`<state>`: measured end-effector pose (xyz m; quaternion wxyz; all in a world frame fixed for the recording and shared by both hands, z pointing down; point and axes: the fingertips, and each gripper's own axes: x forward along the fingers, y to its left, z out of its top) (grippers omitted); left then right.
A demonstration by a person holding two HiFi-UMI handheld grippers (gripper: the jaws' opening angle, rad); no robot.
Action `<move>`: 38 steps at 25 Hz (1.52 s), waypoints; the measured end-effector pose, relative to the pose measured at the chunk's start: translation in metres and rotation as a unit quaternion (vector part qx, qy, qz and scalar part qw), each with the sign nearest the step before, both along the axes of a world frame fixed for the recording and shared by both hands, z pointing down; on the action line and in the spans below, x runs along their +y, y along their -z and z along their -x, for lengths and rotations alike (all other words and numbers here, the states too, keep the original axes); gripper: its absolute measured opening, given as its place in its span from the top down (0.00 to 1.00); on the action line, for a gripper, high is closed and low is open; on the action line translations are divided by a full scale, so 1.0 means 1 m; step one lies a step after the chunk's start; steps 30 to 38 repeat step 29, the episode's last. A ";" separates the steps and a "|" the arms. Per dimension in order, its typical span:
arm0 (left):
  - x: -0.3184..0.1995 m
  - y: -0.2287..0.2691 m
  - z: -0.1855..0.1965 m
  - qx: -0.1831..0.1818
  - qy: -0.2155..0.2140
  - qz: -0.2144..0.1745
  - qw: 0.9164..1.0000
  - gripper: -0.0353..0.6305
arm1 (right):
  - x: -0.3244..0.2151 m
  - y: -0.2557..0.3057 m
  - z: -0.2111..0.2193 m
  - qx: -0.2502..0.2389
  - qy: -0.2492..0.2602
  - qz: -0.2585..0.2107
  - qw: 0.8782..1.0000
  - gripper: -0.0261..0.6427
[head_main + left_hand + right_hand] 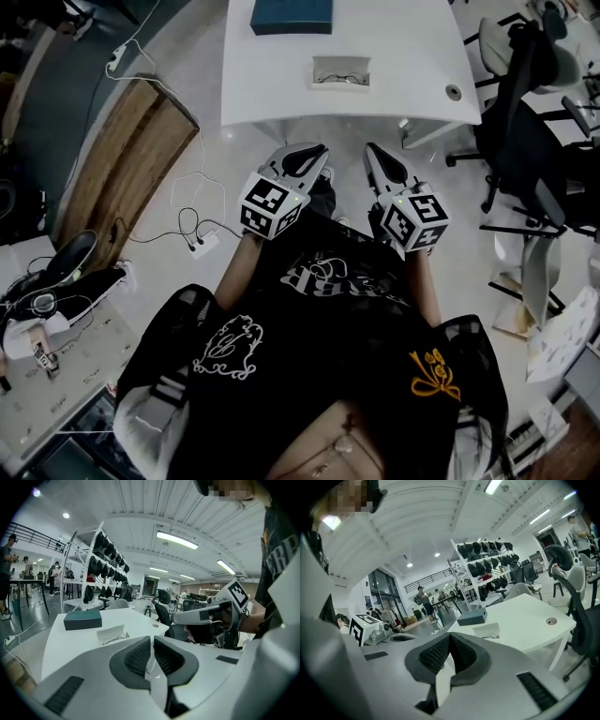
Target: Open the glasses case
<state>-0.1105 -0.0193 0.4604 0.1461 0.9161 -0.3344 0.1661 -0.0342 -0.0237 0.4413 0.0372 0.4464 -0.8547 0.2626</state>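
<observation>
On the white table [281, 89] lies a dark teal box-shaped glasses case [292, 16], lid down, at the far side. Nearer me stands a small white open holder [340, 72] with a pair of thin-rimmed glasses in it. Both grippers hang off the table's near edge, close to my body. My left gripper [316, 153] is shut with nothing between its pads [140, 656]. My right gripper [374, 153] is shut and empty too, pads [436, 654] pressed together. The case [82, 619] and holder [114, 635] lie well ahead of the left jaws; the right gripper view shows the case [472, 617] likewise.
A cable grommet hole [454, 91] sits at the table's right. Black office chairs [525, 141] stand on the right. On the floor at left are a power strip with cables [202, 239] and a wooden board [122, 159]. Shelves of dark helmets [105, 562] stand behind the table.
</observation>
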 end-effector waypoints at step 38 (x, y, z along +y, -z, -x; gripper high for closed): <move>-0.006 0.019 -0.024 0.013 -0.010 -0.017 1.000 0.89 | -0.005 0.002 -0.008 0.049 0.028 -0.012 0.998 0.94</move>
